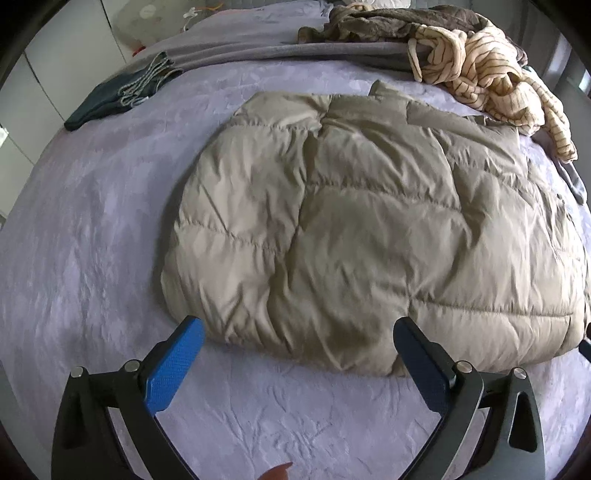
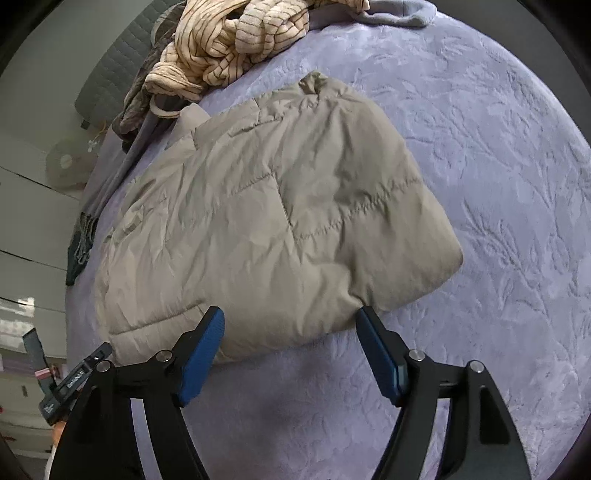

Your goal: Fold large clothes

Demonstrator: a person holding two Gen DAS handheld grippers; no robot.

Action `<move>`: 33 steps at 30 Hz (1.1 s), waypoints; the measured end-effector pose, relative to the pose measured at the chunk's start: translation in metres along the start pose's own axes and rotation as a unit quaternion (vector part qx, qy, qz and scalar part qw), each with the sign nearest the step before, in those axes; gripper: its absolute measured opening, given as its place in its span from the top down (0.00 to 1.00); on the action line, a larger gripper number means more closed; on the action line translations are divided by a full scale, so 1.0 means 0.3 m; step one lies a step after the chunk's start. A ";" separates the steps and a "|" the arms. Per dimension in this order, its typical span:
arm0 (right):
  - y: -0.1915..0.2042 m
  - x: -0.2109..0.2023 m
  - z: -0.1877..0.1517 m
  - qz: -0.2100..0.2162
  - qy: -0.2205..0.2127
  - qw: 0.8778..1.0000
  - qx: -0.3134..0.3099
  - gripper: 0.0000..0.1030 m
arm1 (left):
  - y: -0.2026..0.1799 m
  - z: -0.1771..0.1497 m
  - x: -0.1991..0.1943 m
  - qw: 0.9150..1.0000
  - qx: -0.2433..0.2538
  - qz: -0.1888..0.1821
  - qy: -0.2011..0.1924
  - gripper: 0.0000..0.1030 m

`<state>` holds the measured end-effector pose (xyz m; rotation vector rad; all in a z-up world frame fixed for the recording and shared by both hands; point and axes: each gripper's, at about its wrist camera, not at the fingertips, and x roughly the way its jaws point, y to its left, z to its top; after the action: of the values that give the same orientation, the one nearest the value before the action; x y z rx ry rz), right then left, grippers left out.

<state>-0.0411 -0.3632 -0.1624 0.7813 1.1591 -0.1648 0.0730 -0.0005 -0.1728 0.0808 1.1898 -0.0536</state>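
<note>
A beige quilted puffer jacket (image 1: 369, 229) lies folded in a rough rectangle on the lavender bedspread (image 1: 92, 229). It also shows in the right wrist view (image 2: 273, 229). My left gripper (image 1: 299, 332) is open and empty, its blue pads just above the jacket's near edge. My right gripper (image 2: 290, 317) is open and empty, hovering over the jacket's near edge at its right side. Neither gripper touches the jacket that I can see.
A crumpled cream striped garment (image 1: 491, 74) and a brown garment (image 1: 388, 22) lie at the far edge of the bed. A dark folded item (image 1: 118, 96) lies far left. A grey blanket (image 1: 258, 51) runs along the back. The bedspread (image 2: 498, 221) stretches right of the jacket.
</note>
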 end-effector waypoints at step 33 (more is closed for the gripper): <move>-0.161 0.113 -0.112 0.136 -0.028 0.963 0.230 0.15 | 0.256 -0.069 0.133 0.975 -0.151 -0.154 0.054 0.00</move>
<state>-0.0764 -0.3682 -0.2202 1.3304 0.9573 -0.2293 0.0751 0.0780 -0.2147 -0.3734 1.2985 -0.1411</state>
